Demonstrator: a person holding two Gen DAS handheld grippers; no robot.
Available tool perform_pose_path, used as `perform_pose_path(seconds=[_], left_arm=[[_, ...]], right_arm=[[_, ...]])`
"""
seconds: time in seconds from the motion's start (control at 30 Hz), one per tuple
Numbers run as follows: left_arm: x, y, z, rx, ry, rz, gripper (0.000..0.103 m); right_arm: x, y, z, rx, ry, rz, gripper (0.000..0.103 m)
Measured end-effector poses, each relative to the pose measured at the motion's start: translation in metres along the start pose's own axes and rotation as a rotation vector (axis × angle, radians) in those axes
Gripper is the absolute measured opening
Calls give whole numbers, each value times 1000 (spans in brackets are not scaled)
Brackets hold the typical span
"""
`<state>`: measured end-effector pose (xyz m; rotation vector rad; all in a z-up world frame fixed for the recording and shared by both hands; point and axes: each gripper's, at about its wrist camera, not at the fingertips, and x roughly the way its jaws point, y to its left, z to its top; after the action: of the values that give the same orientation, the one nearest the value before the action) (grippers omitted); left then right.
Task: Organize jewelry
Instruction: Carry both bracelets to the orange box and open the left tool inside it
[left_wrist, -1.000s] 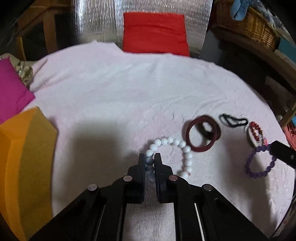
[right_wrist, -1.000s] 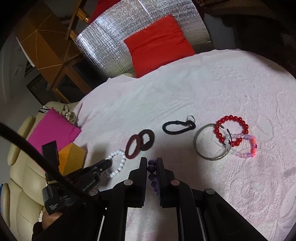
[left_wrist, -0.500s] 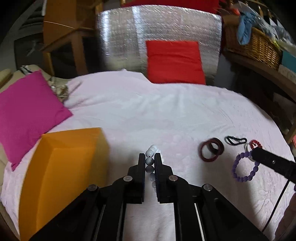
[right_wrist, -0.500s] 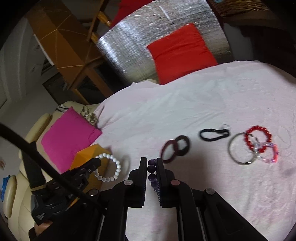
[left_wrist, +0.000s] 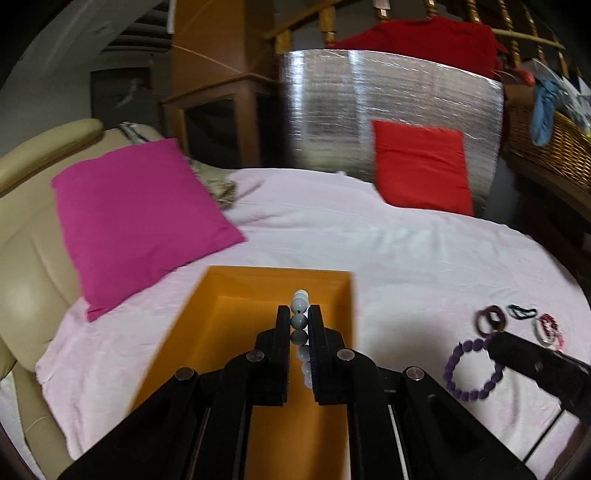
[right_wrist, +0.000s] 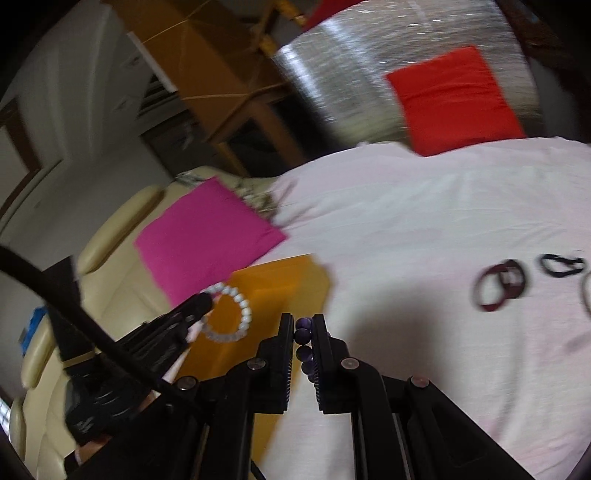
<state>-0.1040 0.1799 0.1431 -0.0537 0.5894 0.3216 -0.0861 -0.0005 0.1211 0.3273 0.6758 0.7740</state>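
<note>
— So, where was the left gripper (left_wrist: 298, 325)?

— Closed on the white bead bracelet (left_wrist: 300, 322), directly above the open orange box (left_wrist: 229, 306). The bracelet hung in a loop whose plane ran along the fingers.

— And the right gripper (right_wrist: 303, 332)?

— Clamped on the purple bead bracelet (right_wrist: 303, 334), beside the box's right edge, I think; the picture was blurred. The box lay to its left, so the left one was nearer.

— The rest?

— The dark rings (right_wrist: 498, 288) lay on the pink cloth (right_wrist: 424, 221), well apart.
</note>
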Motion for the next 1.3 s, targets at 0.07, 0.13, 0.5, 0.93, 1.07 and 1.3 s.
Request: perform_pose_path(seconds=[0.07, 0.13, 0.5, 0.93, 1.07, 1.3], left_arm=[[0, 15, -3, -16, 2, 37, 10], [3, 34, -7, -34, 6, 75, 9], [20, 70, -18, -41, 39, 181, 9], [19, 64, -16, -13, 30, 227, 10], [18, 61, -14, -21, 25, 229, 10], [13, 41, -6, -18, -10, 206, 15]], right_arm=[[6, 18, -6, -23, 8, 44, 11], [16, 38, -16, -41, 29, 102, 11], [72, 81, -65, -141, 212, 167, 11], [80, 74, -64, -151, 230, 112, 14], [73, 69, -58, -143, 208, 107, 14], [55, 49, -48, -102, 186, 76, 14]])
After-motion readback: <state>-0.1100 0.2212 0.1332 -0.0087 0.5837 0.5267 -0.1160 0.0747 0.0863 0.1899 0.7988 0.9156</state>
